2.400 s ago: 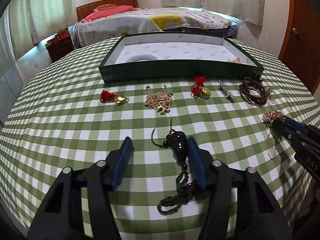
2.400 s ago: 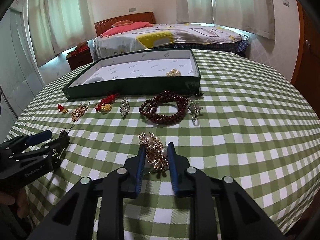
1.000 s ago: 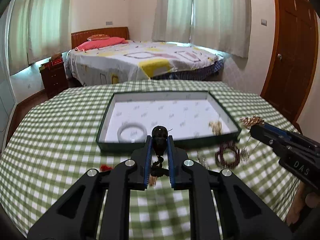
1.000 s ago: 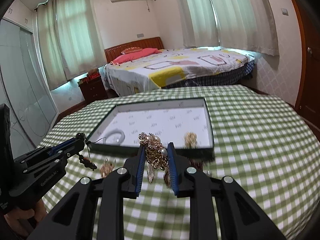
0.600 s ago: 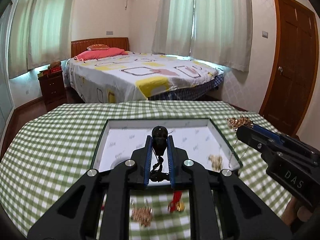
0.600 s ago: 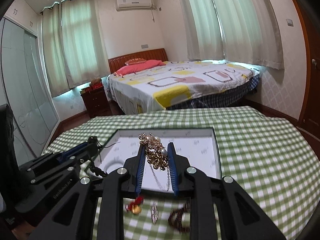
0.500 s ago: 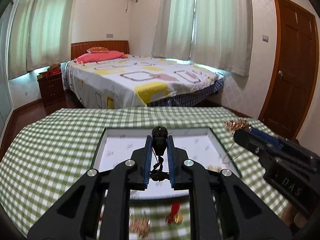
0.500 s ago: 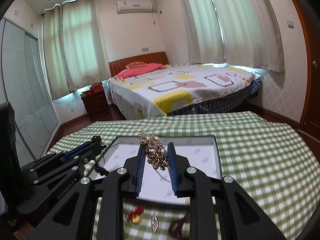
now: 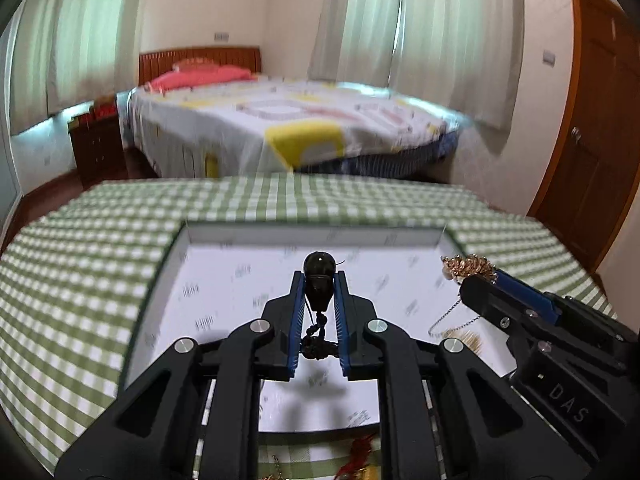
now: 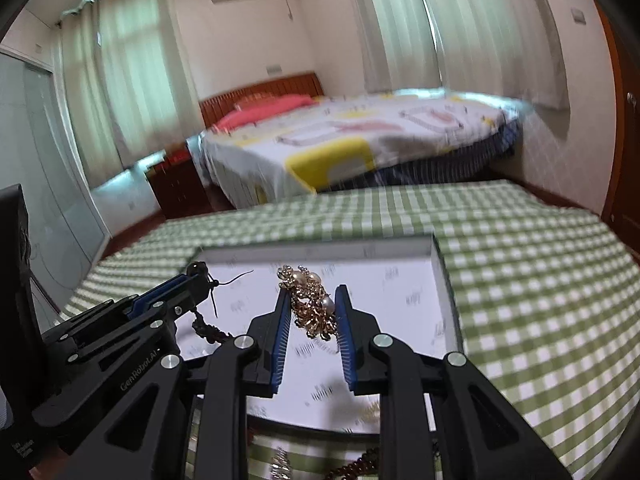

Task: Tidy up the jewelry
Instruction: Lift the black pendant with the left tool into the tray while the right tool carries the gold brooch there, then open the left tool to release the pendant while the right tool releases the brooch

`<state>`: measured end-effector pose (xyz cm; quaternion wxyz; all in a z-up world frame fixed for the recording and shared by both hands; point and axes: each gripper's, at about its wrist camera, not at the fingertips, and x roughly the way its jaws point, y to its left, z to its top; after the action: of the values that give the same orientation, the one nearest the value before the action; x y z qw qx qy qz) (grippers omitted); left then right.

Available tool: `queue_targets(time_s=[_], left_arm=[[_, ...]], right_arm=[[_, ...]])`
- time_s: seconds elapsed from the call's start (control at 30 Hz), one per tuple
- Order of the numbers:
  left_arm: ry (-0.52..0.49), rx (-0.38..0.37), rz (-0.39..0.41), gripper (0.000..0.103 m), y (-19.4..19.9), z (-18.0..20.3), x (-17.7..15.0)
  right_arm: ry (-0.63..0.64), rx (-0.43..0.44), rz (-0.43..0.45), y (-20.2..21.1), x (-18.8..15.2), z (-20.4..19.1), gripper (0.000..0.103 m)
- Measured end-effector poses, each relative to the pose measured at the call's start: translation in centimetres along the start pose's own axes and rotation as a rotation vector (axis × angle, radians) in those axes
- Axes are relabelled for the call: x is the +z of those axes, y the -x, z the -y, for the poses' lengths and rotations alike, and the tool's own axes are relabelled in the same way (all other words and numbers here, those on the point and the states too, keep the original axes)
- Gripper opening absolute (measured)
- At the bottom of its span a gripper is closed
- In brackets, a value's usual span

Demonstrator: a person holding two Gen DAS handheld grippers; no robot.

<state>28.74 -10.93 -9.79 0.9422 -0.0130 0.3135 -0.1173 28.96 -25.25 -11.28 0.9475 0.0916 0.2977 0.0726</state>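
Left wrist: two hand-held grippers, left (image 9: 319, 280) clamping one black pendant (image 9: 318, 278), right (image 9: 470, 276) one gold necklace (image 9: 466, 266).

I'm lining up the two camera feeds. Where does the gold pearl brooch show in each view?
Left wrist: gold pearl brooch at right, at the tip of the right tongs, over the tray.
Right wrist: brooch at centre, clamped between the blue pads.
Shared landmark: the white-lined tray.

The box (image 9: 160, 280) lies on the table (image 9: 80, 264), with the bed (image 9: 288, 128) behind; left tongs (image 9: 319, 280) and right tongs (image 10: 311, 304) hang side by side over the box
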Motion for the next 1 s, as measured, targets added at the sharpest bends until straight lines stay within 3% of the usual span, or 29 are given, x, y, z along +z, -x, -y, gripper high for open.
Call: queue_targets(time_s=[0.27, 0.53, 0.77, 0.87, 0.9, 1.0], left_arm=[[-0.002, -0.005, -0.117, 0.015, -2.8, -0.8, -2.9], [-0.012, -0.017, -0.203, 0.015, -4.3, -0.6, -3.6], [-0.012, -0.012, -0.224, 0.015, -4.9, -0.6, -3.7], [-0.009, -0.020, -0.227, 0.020, -4.8, -0.6, -3.7], [-0.008, -0.021, -0.230, 0.028, -4.9, -0.6, -3.7], [0.005, -0.027, -0.242, 0.037, -5.2, -0.9, -3.8]], right_arm=[[-0.019, -0.017, -0.106, -2.6, -2.4, 0.2, 0.023], [-0.030, -0.034, -0.171, -3.6, -3.4, 0.4, 0.023], [-0.014, -0.041, -0.185, -3.9, -3.2, 0.5, 0.023], [-0.011, -0.042, -0.185, -3.9, -3.3, 0.5, 0.024], [-0.009, -0.041, -0.186, -3.9, -3.3, 0.5, 0.024], [-0.004, -0.034, -0.186, -4.0, -3.2, 0.5, 0.028]])
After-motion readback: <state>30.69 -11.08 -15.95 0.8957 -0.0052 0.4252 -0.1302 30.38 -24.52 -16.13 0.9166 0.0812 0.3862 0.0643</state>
